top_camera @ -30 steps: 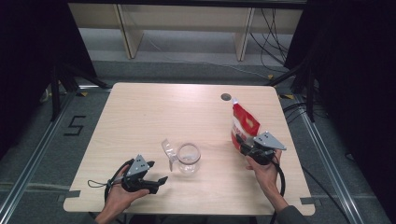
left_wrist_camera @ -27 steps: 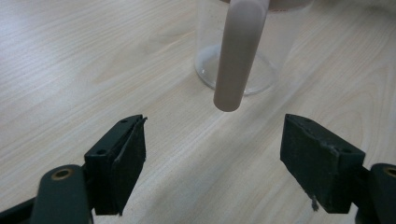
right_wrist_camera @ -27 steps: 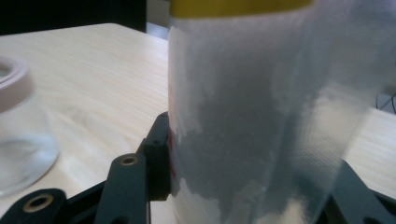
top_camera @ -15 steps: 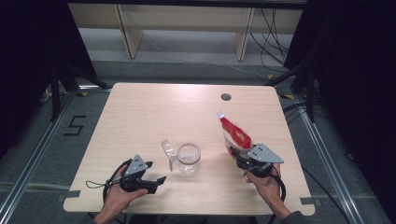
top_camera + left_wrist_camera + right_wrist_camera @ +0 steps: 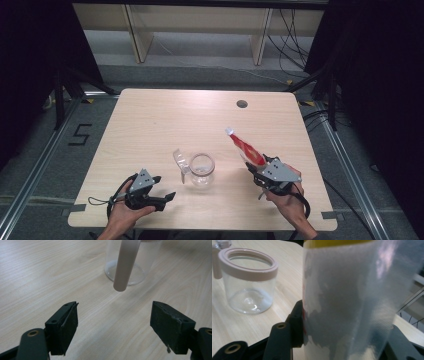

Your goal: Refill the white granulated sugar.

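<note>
One red-and-white pouch (image 5: 246, 149) sits clamped in the right gripper (image 5: 261, 172), jaws closed on its lower end; a second ago it stood near upright over the table's right side, further from the person, and now it has swung down and inward, tilted with its top pointing up-left toward the far side. It is held above the table (image 5: 165, 120), just right of the glass jar (image 5: 201, 171) and apart from it. In the right gripper view the pouch's (image 5: 347, 300) silvery back fills the space between the jaws, with the jar (image 5: 248, 282) near at upper left, its pinkish rim open. The jar's clear lid (image 5: 180, 161) hangs open on its left side, and in the left gripper view its hinged handle part (image 5: 125, 263) hangs down ahead in front of the jar base (image 5: 125, 275). The left gripper (image 5: 159, 192) has barely shifted: low at the near left of the table, jaws wide, holding nothing, pointed at the jar. Judgement: the pouch is being brought over for pouring into the jar, with the left likely to steady the jar; the pouch mouth is not yet over the rim, so no pour has begun. Cannot tell if the pouch top is cut open.
</note>
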Tool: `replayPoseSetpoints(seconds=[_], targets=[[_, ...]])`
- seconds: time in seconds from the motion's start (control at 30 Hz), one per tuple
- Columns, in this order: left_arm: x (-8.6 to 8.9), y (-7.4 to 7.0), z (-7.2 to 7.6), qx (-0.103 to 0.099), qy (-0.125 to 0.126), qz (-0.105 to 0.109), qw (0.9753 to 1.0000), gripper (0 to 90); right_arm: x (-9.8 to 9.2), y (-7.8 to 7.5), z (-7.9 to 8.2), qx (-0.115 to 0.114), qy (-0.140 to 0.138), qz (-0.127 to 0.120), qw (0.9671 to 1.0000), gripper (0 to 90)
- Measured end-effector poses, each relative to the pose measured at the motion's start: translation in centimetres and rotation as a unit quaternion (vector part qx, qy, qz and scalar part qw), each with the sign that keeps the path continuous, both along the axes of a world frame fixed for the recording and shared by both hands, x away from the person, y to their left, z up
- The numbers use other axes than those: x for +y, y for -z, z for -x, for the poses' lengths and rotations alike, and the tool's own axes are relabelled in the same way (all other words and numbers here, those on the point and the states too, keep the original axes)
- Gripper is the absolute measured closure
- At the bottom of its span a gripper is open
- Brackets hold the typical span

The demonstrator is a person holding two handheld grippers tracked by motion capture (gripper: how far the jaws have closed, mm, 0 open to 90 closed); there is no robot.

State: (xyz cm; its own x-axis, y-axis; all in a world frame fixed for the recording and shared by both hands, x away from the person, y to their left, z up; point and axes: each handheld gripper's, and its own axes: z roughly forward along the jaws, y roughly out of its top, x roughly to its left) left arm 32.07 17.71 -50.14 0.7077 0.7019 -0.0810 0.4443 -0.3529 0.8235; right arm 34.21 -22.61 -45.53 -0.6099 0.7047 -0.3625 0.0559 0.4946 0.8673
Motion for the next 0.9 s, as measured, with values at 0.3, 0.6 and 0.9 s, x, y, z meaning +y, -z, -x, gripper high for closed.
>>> replayPoseSetpoints(seconds=[0.3, 0.6, 0.9], targets=[[0.0, 0.4, -0.2, 0.002, -0.009, 0.01, 0.9999, 22.1, 1.0, 0.0, 1.1, -0.012, -0.03, 0.045, 0.9985, 52.1], [0.0, 0.4, -0.2, 0.006, -0.013, 0.011, 0.9998, 22.1, 1.4, -0.1, 1.4, -0.021, -0.043, 0.081, 0.9955, 52.2], [0.1, 0.3, -0.2, 0.0, -0.007, 0.002, 1.0, 22.1, 1.7, -0.3, 1.8, -0.05, -0.046, 0.131, 0.9891, 52.2]])
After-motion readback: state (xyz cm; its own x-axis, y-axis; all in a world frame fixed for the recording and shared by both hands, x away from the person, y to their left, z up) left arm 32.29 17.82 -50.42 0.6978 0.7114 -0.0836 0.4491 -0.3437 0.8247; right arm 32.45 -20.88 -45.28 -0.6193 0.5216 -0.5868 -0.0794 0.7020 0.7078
